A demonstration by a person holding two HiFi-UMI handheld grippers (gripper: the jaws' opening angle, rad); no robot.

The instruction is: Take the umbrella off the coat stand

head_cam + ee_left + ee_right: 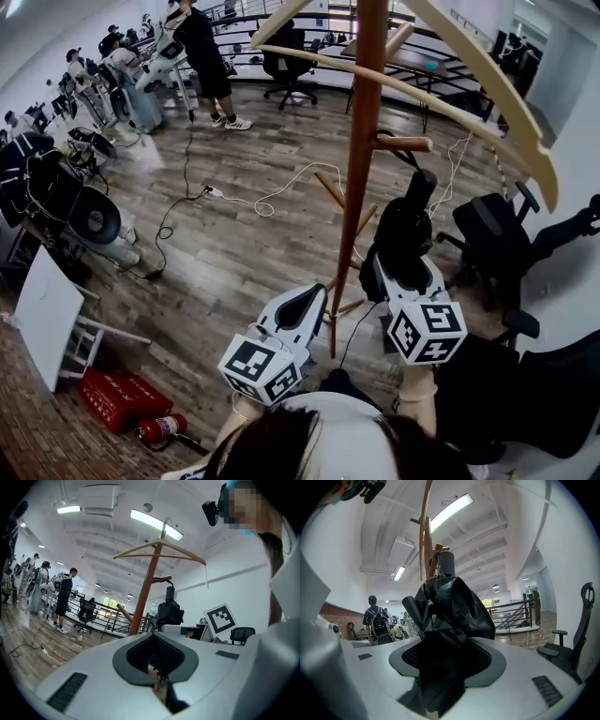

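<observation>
A wooden coat stand (pixel 361 159) rises in front of me, with short pegs (pixel 403 143) and long curved arms at the top. A folded black umbrella (pixel 403 234) stands upright against the pole just below a peg, its handle end (pixel 445 564) close under that peg. My right gripper (pixel 405 270) is shut on the umbrella's bunched fabric (pixel 450 606), to the right of the pole. My left gripper (pixel 302 314) hovers left of the pole, lower down, holding nothing, its jaws together. The left gripper view shows the stand (pixel 145 597) and the umbrella (pixel 169 609) ahead.
Black office chairs (pixel 487 234) stand close on the right. Cables (pixel 234 197) trail over the wooden floor. A red box (pixel 117 394), a fire extinguisher (pixel 161 428) and a white board (pixel 47 314) lie at lower left. People (pixel 202 56) and equipment are at the far back.
</observation>
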